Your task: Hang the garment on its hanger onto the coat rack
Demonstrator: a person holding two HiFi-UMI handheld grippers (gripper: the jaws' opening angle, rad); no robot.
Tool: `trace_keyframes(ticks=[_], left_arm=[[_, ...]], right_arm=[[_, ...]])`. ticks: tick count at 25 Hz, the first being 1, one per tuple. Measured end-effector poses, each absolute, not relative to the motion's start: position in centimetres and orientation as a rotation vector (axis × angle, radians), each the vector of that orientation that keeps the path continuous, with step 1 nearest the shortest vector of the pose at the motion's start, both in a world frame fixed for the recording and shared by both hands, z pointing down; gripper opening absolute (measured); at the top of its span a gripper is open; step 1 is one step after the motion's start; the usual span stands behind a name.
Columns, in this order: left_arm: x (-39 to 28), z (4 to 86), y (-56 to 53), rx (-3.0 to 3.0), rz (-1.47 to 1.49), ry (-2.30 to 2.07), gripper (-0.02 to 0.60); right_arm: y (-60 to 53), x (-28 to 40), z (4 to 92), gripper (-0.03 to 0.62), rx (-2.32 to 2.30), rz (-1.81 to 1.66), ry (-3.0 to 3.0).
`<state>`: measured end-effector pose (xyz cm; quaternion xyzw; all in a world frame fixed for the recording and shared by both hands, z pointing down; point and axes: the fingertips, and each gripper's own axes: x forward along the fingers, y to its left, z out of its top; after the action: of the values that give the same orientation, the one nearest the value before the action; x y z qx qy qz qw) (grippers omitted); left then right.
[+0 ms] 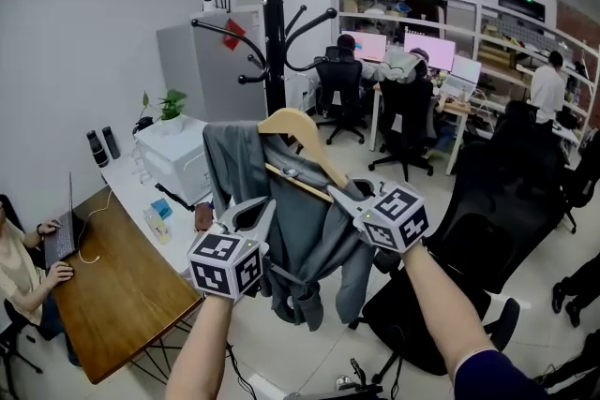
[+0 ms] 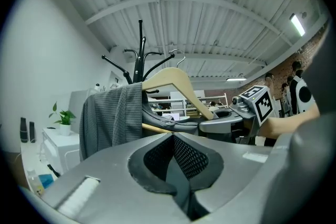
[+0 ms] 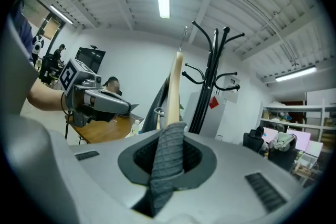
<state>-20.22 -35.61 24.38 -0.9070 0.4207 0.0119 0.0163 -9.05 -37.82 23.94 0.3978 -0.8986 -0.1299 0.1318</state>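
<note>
1. The left tongs [image 2: 172, 136], at the lower left of the head view, are closed. A fold of the grey garment [image 1: 281, 239] is pinched between their pads.
2. The right tongs [image 3: 170, 131], lower centre-right in the head view, are almost closed. They clamp a strip of the same ribbed cloth, right at the end of the hanger [image 1: 302, 134].
3. The garment is in the middle of the head view, held up in the air between the two tongs. One shoulder is bunched over the hanger's left end, and the rest hangs loose below the tongs.
4. The hanger is pale wood and sits tilted, with its right arm sloping down to the right tongs. In the left gripper view its metal hook [image 2: 179, 59] stands in open air just right of the coat rack's arms.
5. A wooden surface [image 1: 122, 290] fills the lower left of the head view. A person [image 1: 21, 269] sits at it with a laptop [image 1: 62, 237].
6. Past it stand a white box [image 1: 173, 159] and a small green plant [image 1: 172, 103].
7. A black office chair [image 1: 487, 220] stands at the right.
8. The coat rack [image 1: 273, 42] rises at the upper centre, directly behind the hanger. It is black, with curved arms.
9. Farthest back, at the upper right, people sit at desks before pink-lit screens [image 1: 367, 45].
</note>
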Motion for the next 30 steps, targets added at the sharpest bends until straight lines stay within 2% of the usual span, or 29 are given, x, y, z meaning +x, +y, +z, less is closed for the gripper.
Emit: trace_keyframes(ticks=[13, 30], left_arm=[[-21.2, 22.9, -41.5, -2.731, 0.08, 1.445, 0.002], [-23.0, 25.6, -43.2, -2.728, 0.038, 1.552, 0.002]], right_arm=[[-48.6, -10.6, 21.6, 0.041, 1.026, -0.291, -2.628], [-56.4, -13.2, 26.5, 0.041, 0.949, -0.194, -2.535]])
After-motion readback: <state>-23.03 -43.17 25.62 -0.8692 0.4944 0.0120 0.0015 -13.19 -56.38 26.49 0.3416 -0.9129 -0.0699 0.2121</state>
